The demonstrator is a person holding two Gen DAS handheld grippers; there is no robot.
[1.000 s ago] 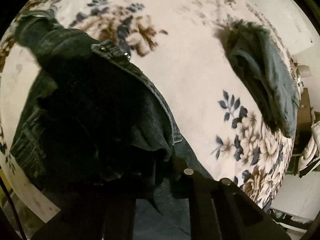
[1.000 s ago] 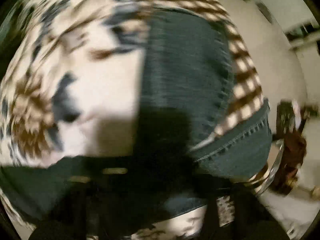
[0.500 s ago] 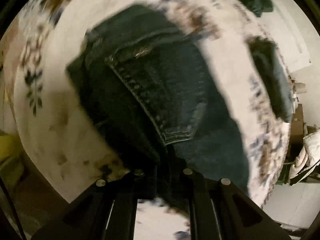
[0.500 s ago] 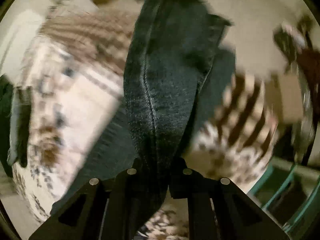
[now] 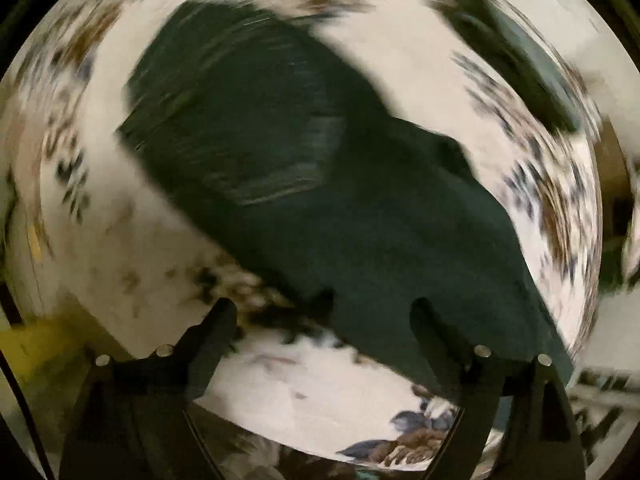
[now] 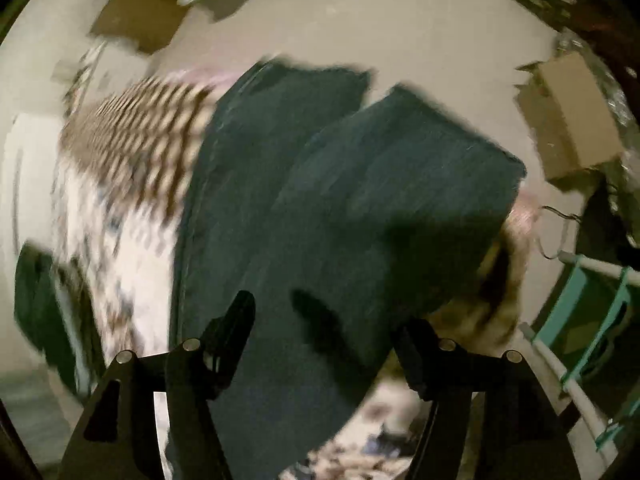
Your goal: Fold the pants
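Dark denim pants [image 5: 304, 168] lie spread on a floral bedspread [image 5: 304, 380] in the blurred left wrist view, the waist end far and left. My left gripper [image 5: 324, 312] is open and empty just above the near edge of the fabric. In the right wrist view the two pant legs [image 6: 320, 208] lie side by side with their hems hanging toward the bed's far edge. My right gripper [image 6: 328, 316] is open and empty over the legs.
Another dark garment [image 5: 516, 60] lies at the far right of the bed and shows at the left in the right wrist view [image 6: 40, 300]. A cardboard box [image 6: 572, 120] and a teal rack [image 6: 592, 340] stand on the floor to the right.
Both grippers were shut on the denim half a second ago and have now opened and let it go. The pants have dropped flat onto the bed. Both views are swinging.
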